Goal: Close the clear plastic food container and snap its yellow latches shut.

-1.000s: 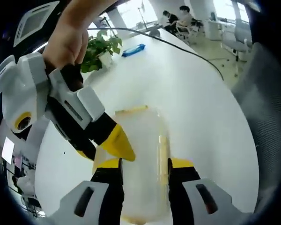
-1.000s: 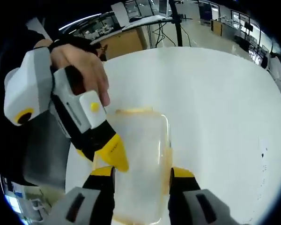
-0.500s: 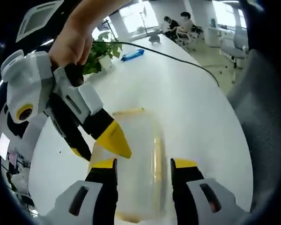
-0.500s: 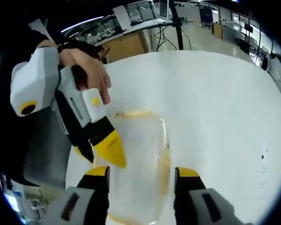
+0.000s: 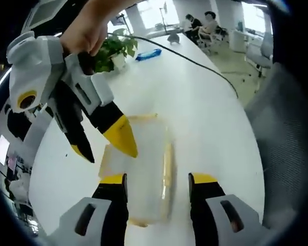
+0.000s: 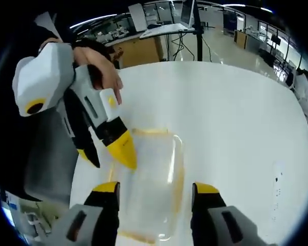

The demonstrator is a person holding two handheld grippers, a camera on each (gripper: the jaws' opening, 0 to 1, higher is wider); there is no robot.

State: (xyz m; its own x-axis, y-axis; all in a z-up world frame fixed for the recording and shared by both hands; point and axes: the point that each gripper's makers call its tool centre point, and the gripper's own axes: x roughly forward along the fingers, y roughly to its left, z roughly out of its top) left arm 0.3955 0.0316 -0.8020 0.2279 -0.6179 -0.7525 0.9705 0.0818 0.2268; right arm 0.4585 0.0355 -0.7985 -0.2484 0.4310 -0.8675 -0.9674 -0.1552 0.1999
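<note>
A: Where's the clear rectangular plastic food container with yellow latches (image 5: 141, 177)?

B: Flat on the white round table (image 5: 205, 102), lid down on it. In the left gripper view it lies between and just ahead of the left gripper (image 5: 157, 180), jaws released and wide, gripping nothing.

A: Its long axis?

B: It runs straight away from those jaws, a yellow side latch (image 5: 167, 169) along the right edge. The right gripper (image 6: 155, 188), also spread and empty, straddles the container (image 6: 149, 179) from the opposite end.

A: Which is nearer?

B: Both about equally, I'd judge; the latches look unpressed.
</note>
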